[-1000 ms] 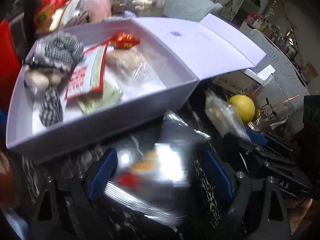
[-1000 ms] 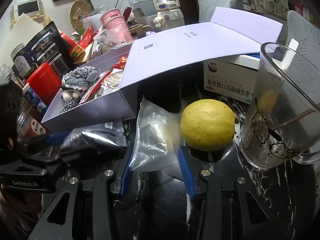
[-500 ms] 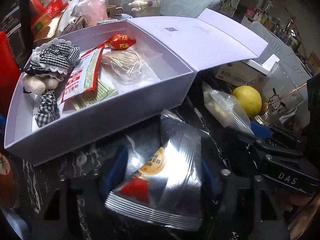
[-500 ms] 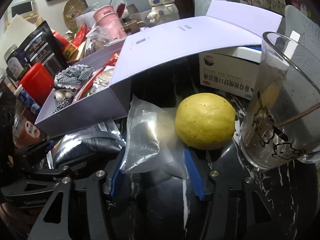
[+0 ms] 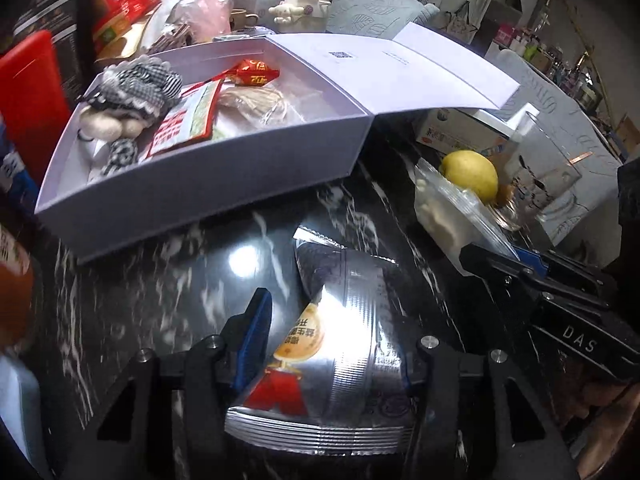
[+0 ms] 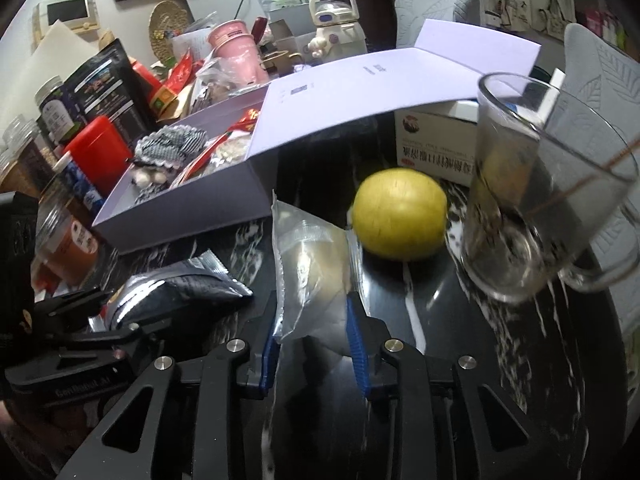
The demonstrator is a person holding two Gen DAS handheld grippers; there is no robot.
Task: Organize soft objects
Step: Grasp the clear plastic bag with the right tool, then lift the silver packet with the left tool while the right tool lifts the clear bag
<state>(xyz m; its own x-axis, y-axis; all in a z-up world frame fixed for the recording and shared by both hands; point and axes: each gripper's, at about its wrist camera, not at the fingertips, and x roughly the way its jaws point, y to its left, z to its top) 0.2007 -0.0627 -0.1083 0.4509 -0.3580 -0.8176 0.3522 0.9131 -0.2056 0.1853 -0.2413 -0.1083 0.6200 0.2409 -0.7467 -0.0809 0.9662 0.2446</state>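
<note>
With both claws clamped, left gripper (image 5: 328,344) on foil pack (image 5: 340,320) and right gripper (image 6: 314,336) on clear bag (image 6: 314,268), lift each clear of the wall of the box (image 5: 208,192) ahead before releasing the 2 inside.

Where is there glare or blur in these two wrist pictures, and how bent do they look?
Left wrist view: a bright glare spot on the glossy black marbled table, strong sheen on the crinkled silver foil snack packet, motion smear at the left edge. Right wrist view: the clear glass mug is smeared, the yellow lemon fairly sharp. Both views: fisheye bending and dark corners.
</note>
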